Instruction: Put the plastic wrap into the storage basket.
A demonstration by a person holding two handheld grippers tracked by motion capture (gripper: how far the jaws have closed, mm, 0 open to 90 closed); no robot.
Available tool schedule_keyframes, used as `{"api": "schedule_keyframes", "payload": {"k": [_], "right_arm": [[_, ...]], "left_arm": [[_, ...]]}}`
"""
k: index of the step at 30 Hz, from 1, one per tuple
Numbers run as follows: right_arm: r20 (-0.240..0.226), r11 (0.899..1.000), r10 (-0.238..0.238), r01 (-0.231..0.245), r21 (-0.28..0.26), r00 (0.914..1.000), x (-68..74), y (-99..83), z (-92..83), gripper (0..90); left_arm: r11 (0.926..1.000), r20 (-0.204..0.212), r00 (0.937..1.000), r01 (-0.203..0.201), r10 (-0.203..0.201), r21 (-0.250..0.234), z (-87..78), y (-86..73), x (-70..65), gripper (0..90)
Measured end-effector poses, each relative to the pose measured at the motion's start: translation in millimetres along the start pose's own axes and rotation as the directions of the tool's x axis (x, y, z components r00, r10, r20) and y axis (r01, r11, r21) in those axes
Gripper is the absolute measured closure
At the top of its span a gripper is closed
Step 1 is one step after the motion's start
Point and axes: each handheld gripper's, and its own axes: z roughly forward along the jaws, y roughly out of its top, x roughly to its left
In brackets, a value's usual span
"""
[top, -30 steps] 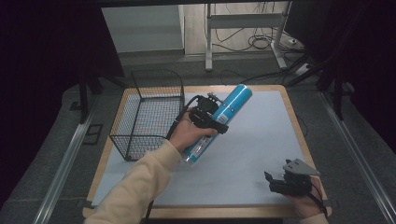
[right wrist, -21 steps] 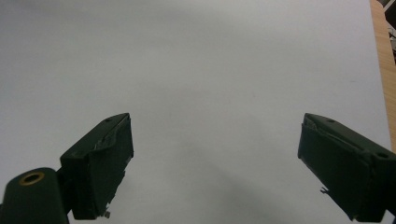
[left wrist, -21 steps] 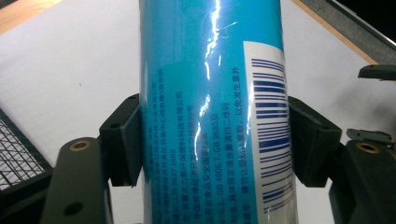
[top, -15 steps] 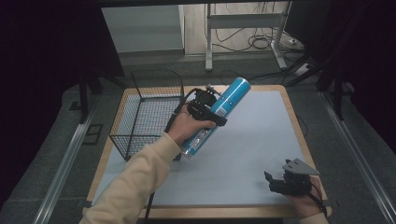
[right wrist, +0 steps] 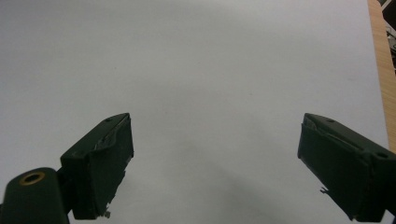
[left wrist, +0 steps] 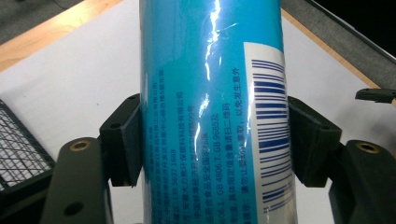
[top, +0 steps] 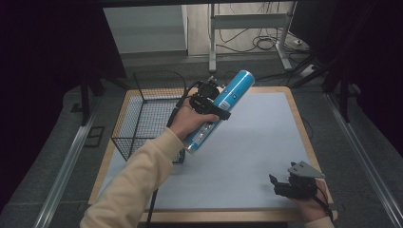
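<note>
Nearest the person, toward the counter's [top: 247, 142] front right corner, the right gripper [top: 285, 186] rests low over the white sheet, well apart from the blue canister [top: 219, 110]. In the right gripper view its fingers [right wrist: 100, 168] stand spread wide with bare white surface between them, released and grasping nothing. Farther in, left of the counter's middle, the left hand [top: 190, 122] holds the left gripper [top: 211, 107] lifted above the sheet. Its fingers [left wrist: 122, 140] are clenched on the blue canister, pressing both sides of the printed barrel beside the barcode. The canister tilts, its far end raised away from the person. Just left of it, the black wire basket [top: 147, 114] stands at the counter's left edge.
</note>
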Motion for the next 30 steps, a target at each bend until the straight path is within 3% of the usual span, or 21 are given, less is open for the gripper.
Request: {"api": "schedule_keyframes", "payload": {"k": [12, 30], "right_arm": [[-0.004, 1.0, -0.004, 0.004, 0.001, 1.0, 0.6, 0.1, -0.2, 10.9], [-0.004, 1.0, -0.003, 0.003, 0.008, 1.0, 0.5, -0.2, 0.1, 11.1]], "left_arm": [[1.0, -0.027, 0.9996, -0.007, 0.007, -0.004, -8.0, 11.3, 5.2, 31.6], [0.9999, -0.068, 0.9976, 0.008, -0.009, -0.009, -15.0, 22.7, 24.5, 31.7]]}}
